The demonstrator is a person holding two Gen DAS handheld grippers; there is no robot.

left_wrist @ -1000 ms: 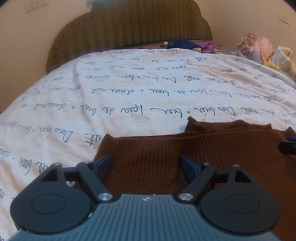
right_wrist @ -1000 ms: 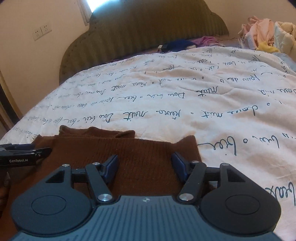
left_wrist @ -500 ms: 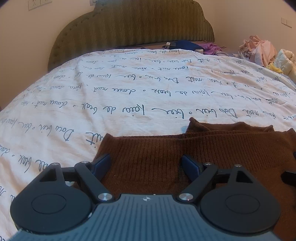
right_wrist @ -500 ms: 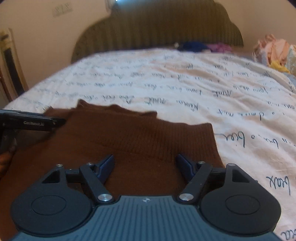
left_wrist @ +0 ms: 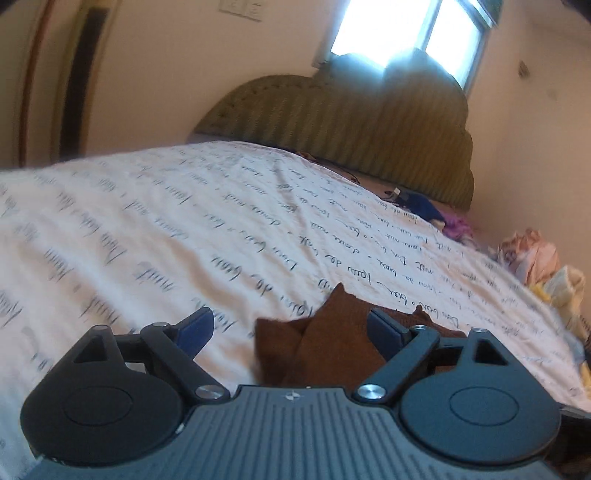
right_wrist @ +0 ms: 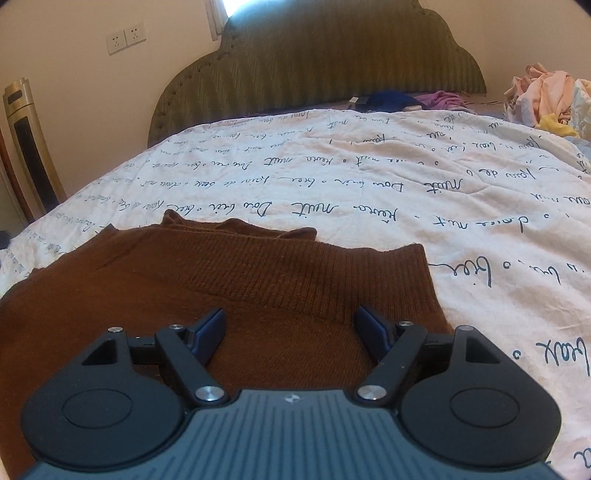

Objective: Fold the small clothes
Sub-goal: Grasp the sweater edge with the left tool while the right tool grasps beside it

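Nearest you, your right gripper (right_wrist: 290, 328) hovers low over the brown knitted sweater (right_wrist: 229, 280), jaws spread wide with nothing between them; both blue pads (right_wrist: 208, 330) sit just above the knit. The sweater lies flat on the white quilt (right_wrist: 369, 177), its ribbed band running across just ahead of the pads and one more brown layer peeking out beyond its far edge.

Your left gripper (left_wrist: 291, 328) is also wide apart and grips nothing. Its view is tilted and blurred. A rumpled corner of the same sweater (left_wrist: 328, 343) stands up between the fingers, closer to the right pad (left_wrist: 386, 332); whether it touches that pad is not clear. The left pad sits over bare quilt.

There is one sweater, two grippers, and no containers in sight.

Farther out, the quilt with its handwritten script covers the bed up to one olive headboard (right_wrist: 317, 55). Against it lie one blue garment (right_wrist: 391, 99) and one purple garment (right_wrist: 441, 99), side by side. At the right edge sits one heap of pink and yellow clothes (right_wrist: 546, 96). On the left wall you see two sockets (right_wrist: 125, 37), with one tall tower appliance (right_wrist: 29, 147) below. A bright window (left_wrist: 410, 33) shows above the headboard.
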